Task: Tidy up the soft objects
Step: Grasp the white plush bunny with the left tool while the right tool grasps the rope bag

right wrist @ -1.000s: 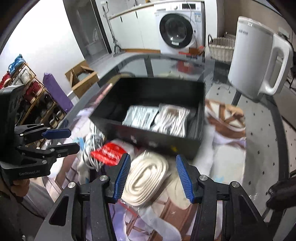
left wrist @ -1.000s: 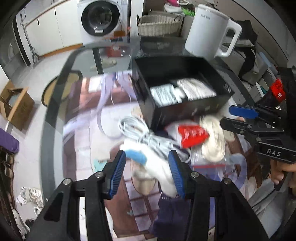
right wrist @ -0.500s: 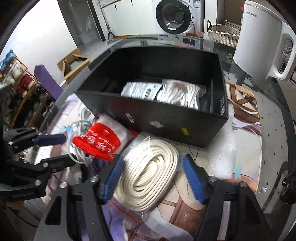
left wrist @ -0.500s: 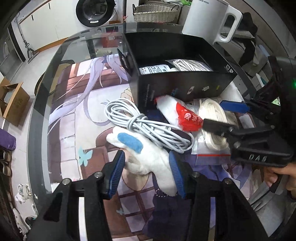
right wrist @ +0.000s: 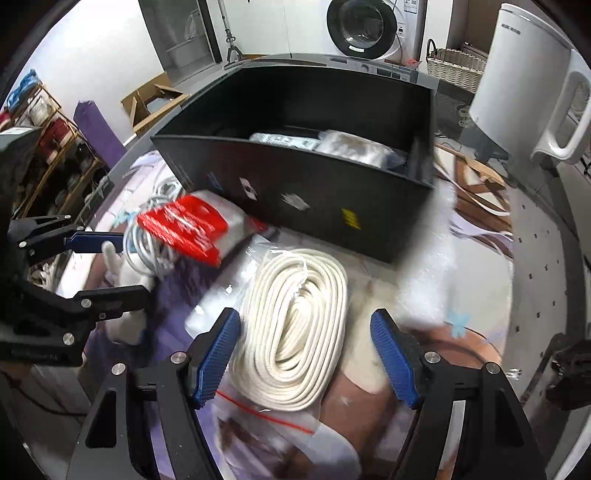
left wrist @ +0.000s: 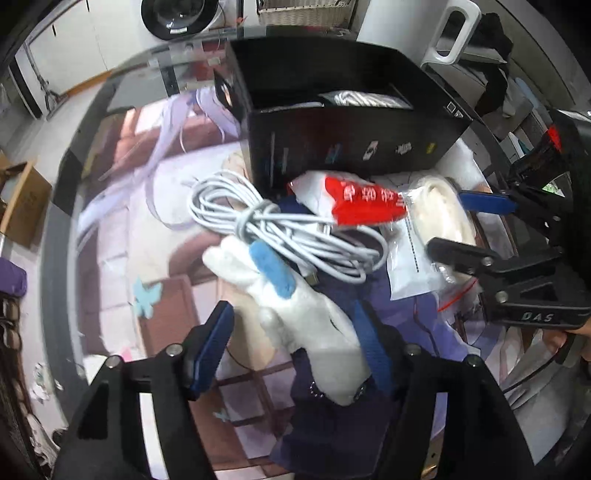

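Note:
My left gripper (left wrist: 295, 339) is open around a white plush toy with a blue patch (left wrist: 306, 317), low over the printed mat. A grey cable bundle (left wrist: 288, 232) and a red-and-white packet (left wrist: 354, 201) lie just beyond it. My right gripper (right wrist: 306, 354) is open and straddles a coil of white rope in a clear bag (right wrist: 299, 328). The rope coil also shows in the left wrist view (left wrist: 443, 210). A black box (right wrist: 306, 173) stands behind, holding two bagged items (right wrist: 351, 142).
A white electric kettle (right wrist: 535, 77) stands right of the box. A wicker basket (right wrist: 458, 68) and a washing machine (right wrist: 365, 26) are beyond the table. The round glass table edge (left wrist: 59, 229) curves at left. Dark blue cloth (left wrist: 332, 424) lies under the plush toy.
Both grippers have moved closer and lower to the items. The left gripper's jaws have opened wider around the plush toy. The right gripper now straddles the rope coil.

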The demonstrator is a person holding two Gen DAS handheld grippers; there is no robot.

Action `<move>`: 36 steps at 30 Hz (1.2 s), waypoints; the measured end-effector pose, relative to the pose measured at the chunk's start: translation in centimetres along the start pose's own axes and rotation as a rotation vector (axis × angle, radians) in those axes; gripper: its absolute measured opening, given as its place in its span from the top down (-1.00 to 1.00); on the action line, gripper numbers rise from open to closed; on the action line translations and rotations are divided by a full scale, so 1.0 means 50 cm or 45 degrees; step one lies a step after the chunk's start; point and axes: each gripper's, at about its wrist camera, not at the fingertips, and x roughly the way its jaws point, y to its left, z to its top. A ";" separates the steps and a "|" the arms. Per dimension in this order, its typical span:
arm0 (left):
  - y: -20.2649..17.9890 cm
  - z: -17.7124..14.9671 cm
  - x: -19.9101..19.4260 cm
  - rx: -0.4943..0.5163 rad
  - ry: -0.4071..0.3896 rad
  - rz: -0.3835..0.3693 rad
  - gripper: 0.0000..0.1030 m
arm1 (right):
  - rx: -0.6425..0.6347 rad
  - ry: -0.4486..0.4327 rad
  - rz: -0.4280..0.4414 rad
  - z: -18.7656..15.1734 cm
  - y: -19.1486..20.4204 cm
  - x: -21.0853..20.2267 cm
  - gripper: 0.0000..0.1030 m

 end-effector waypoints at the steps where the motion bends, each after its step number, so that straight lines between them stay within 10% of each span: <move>1: -0.001 -0.001 0.003 -0.005 0.002 -0.003 -0.32 | -0.001 -0.001 -0.007 -0.004 -0.005 -0.003 -0.44; 4: -0.011 -0.002 0.003 0.010 -0.011 0.020 -0.28 | 0.003 0.007 0.003 -0.015 -0.016 -0.007 -0.44; 6: -0.026 -0.001 0.000 0.043 -0.015 0.027 0.11 | 0.004 0.012 0.013 -0.019 -0.017 -0.008 -0.44; 16: -0.053 -0.010 -0.014 0.163 -0.009 0.021 0.28 | -0.056 0.011 0.007 -0.030 0.000 -0.002 -0.44; 21: -0.055 -0.018 -0.001 0.143 -0.001 0.055 0.01 | -0.119 -0.021 0.001 -0.030 0.012 -0.009 0.10; 36: -0.040 -0.016 -0.041 0.177 -0.074 0.077 0.59 | -0.200 -0.143 -0.020 -0.024 0.025 -0.053 0.35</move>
